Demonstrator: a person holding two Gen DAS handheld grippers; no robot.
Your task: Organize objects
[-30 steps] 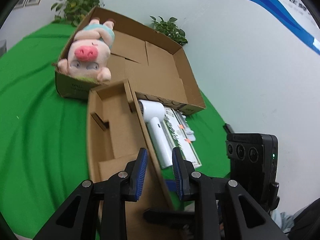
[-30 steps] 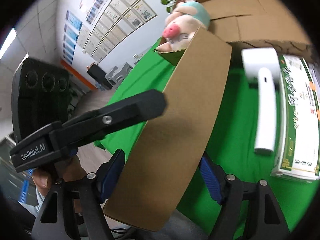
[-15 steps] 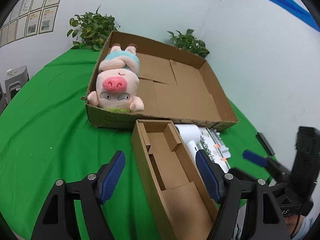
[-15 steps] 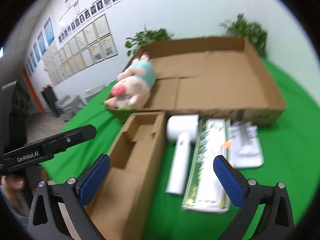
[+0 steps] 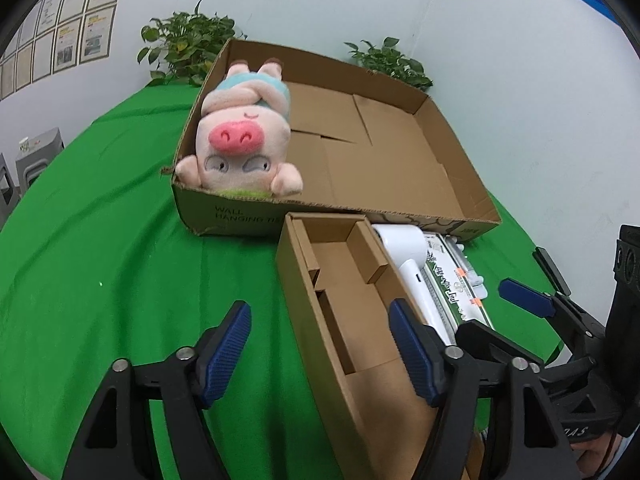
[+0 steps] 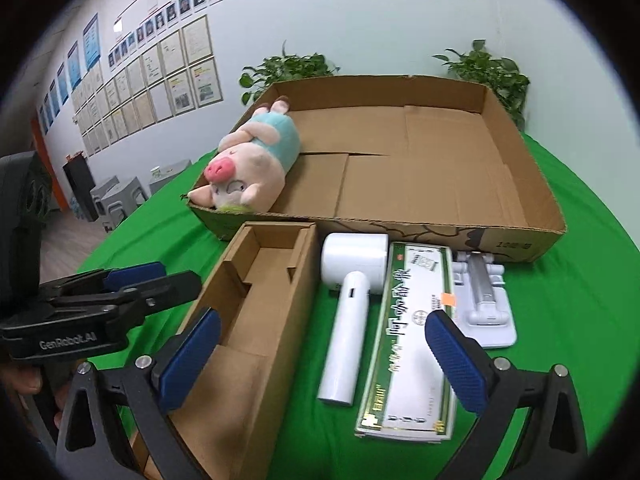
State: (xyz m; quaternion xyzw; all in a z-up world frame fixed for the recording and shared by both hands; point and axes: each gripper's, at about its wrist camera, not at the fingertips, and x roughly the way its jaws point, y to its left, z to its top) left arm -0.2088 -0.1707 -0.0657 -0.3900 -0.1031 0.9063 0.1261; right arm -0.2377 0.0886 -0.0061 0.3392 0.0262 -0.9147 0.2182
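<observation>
A large open cardboard box (image 5: 400,160) (image 6: 440,184) lies on the green table with a pink plush pig (image 5: 240,136) (image 6: 252,164) in its left end. In front of it stands a narrow cardboard box with dividers (image 5: 344,292) (image 6: 260,304). To its right lie a white hair dryer (image 6: 352,304) (image 5: 408,260), a green and white carton (image 6: 416,336) (image 5: 452,280) and a white stand (image 6: 480,304). My left gripper (image 5: 320,348) is open and empty over the narrow box's near end. My right gripper (image 6: 328,360) is open and empty above the dryer handle.
Two potted plants (image 5: 188,48) (image 5: 388,64) stand behind the large box by the white wall. Framed papers (image 6: 160,64) cover the left wall. Grey stools (image 6: 120,196) stand beyond the table's left edge. Green cloth (image 5: 100,260) lies bare at the left.
Both grippers opened and let go of the narrow box's walls, then pulled back and rose. The narrow box now rests flat on the table.
</observation>
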